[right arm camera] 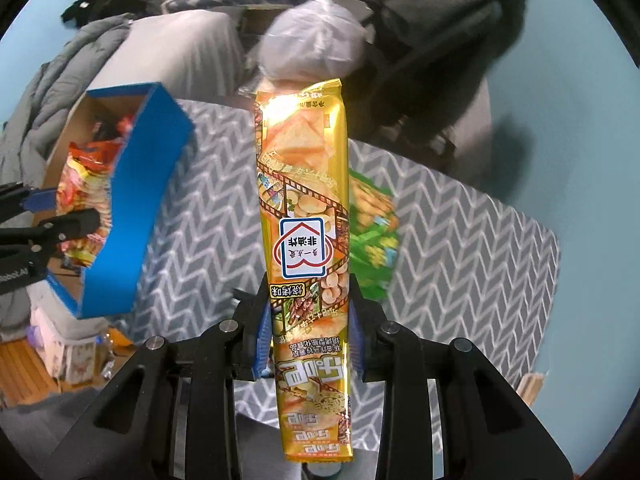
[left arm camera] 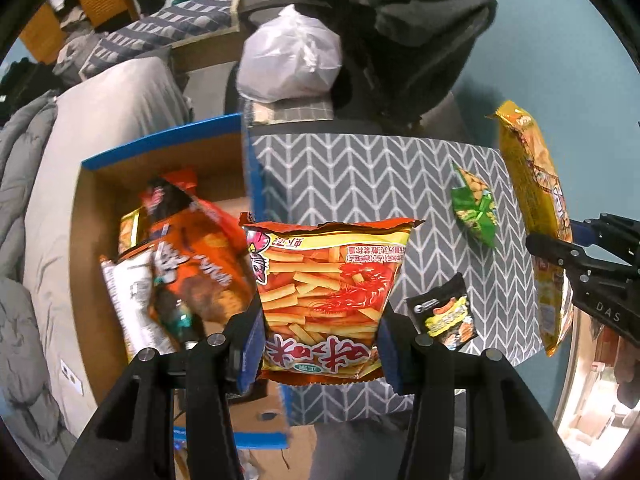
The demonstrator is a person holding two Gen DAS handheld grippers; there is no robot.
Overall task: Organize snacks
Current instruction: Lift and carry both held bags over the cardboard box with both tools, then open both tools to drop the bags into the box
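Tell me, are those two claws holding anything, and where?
Left gripper clamps the red shrimp-stick bag by its sides, near one end. Right gripper pinches the yellow bag edge-on, near one end.

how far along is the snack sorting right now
Done: several snack bags already lie in the blue-edged cardboard box. In hand: the left gripper is shut on a shrimp stick bag, and the right gripper on a tall yellow bag. Left: a green packet and a black packet on the chevron cloth.
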